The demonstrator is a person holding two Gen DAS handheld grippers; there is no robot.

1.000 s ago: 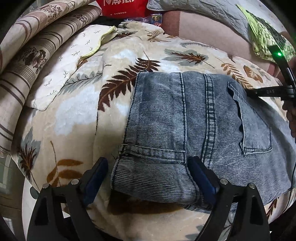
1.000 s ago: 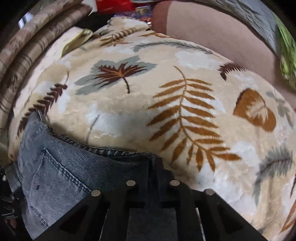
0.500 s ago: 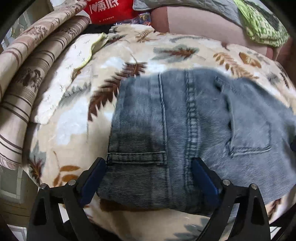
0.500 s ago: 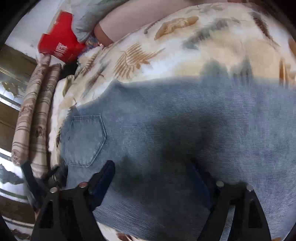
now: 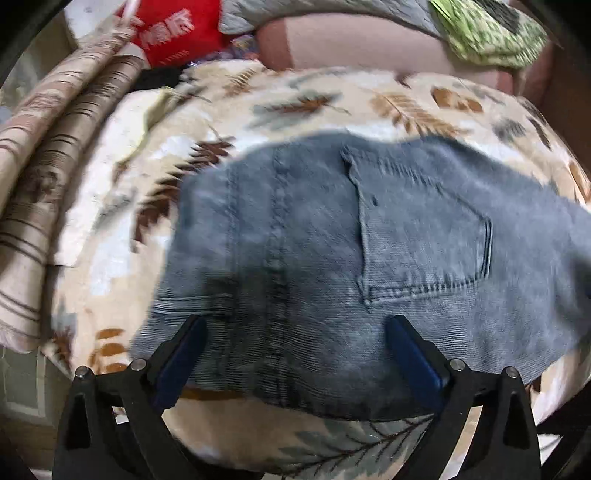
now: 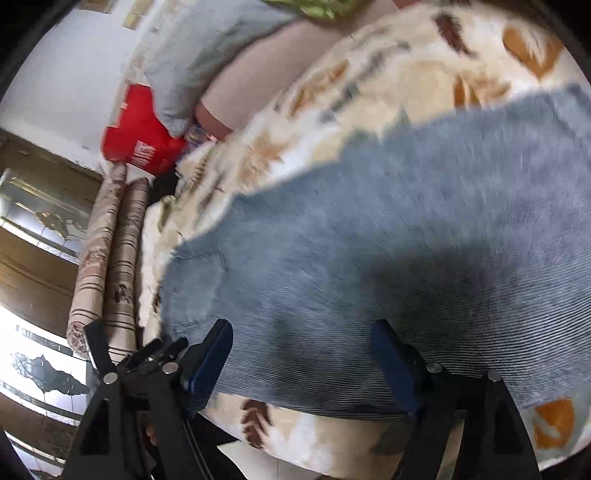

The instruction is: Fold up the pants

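Note:
Grey-blue denim pants (image 5: pixel 332 251) lie flat on a leaf-patterned blanket (image 5: pixel 332 96), waistband to the left, back pocket (image 5: pixel 424 236) facing up. My left gripper (image 5: pixel 295 354) is open and empty, hovering over the near edge of the waist area. In the right wrist view the pants (image 6: pixel 388 240) spread across the middle. My right gripper (image 6: pixel 303 362) is open and empty above the near edge of the denim. Part of the left gripper (image 6: pixel 140 354) shows at the lower left of that view.
Two rolled striped fabrics (image 5: pixel 48 177) lie at the left. A red bag (image 5: pixel 173 29) and a grey quilted cushion (image 6: pixel 207 55) sit at the back. A green cloth (image 5: pixel 487 33) lies at the back right. The blanket's near edge (image 6: pixel 332 450) drops off below.
My right gripper let go of the denim, opened and pulled back above the pants. My left gripper stayed open and shifted right and away. Both views are motion-blurred now.

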